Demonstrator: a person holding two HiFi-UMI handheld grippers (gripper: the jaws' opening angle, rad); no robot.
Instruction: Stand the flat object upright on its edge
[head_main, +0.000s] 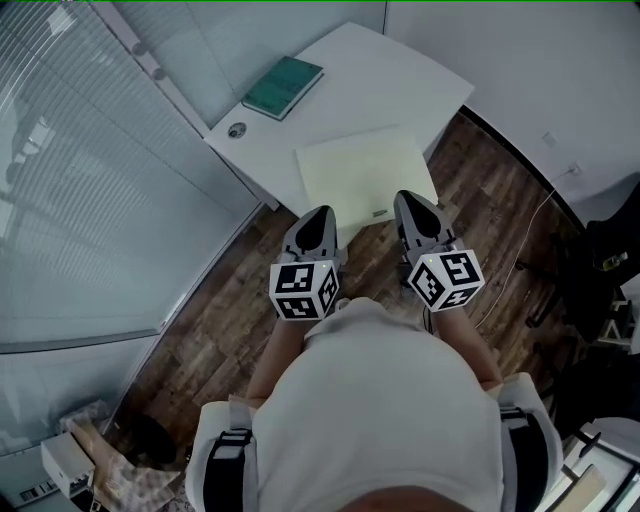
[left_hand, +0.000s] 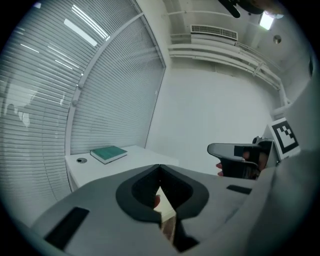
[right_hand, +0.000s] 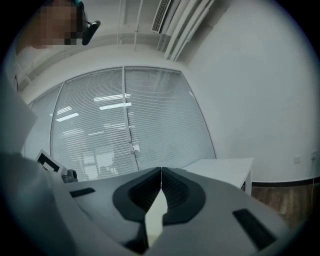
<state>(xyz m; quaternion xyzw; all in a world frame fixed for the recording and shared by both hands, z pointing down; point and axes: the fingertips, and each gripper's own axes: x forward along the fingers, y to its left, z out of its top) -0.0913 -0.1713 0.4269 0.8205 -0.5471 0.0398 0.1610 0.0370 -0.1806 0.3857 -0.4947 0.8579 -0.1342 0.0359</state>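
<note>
The white table (head_main: 400, 90) bears a pale sheet (head_main: 362, 170), seen whole only in the head view. The green book (head_main: 283, 86) lies flat at its far corner, outside the right gripper view. The left gripper (head_main: 318, 215) and right gripper (head_main: 410, 200) have their jaws closed and empty.

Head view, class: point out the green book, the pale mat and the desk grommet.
green book (head_main: 283, 86), head view, cover middle.
pale mat (head_main: 360, 170), head view, bare middle.
desk grommet (head_main: 237, 129), head view, centre.

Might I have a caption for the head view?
Left gripper and right gripper hover over the table near edge; a green book lies flat at the far corner.
</note>
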